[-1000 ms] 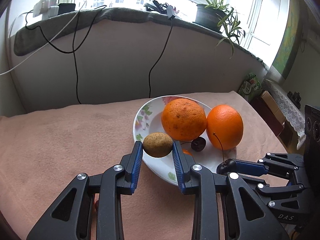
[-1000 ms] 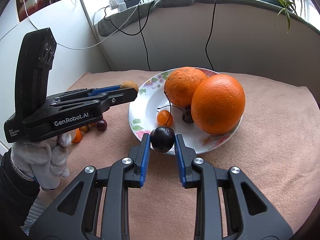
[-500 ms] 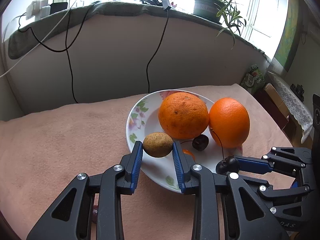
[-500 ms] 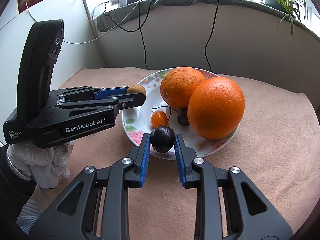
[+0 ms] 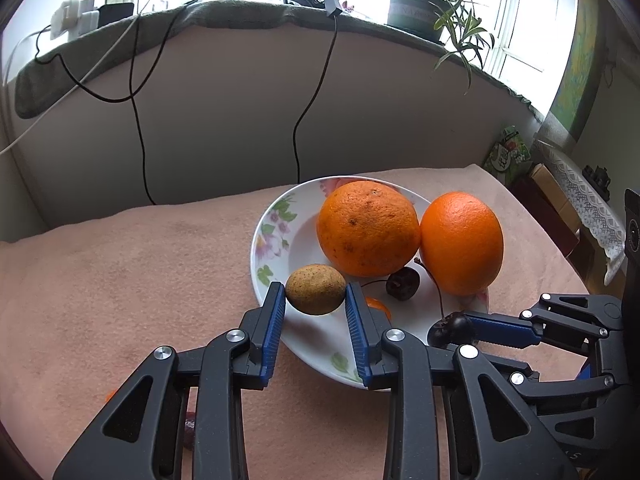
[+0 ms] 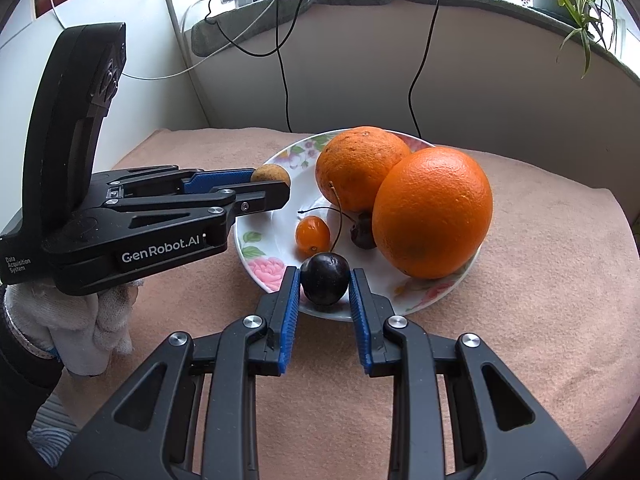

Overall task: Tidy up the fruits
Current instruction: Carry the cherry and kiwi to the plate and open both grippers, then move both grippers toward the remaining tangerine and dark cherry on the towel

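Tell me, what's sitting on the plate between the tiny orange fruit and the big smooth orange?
A dark cherry with a long stem, seen best in the right wrist view, tucked against the big smooth orange.

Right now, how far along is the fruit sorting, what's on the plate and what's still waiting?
Already on the plate: two oranges, a small orange fruit and a dark cherry. In hand: the left gripper holds a brown fruit and the right gripper a dark cherry, both above the plate's edge. Left: releasing these, plus small fruit partly visible on the cloth.
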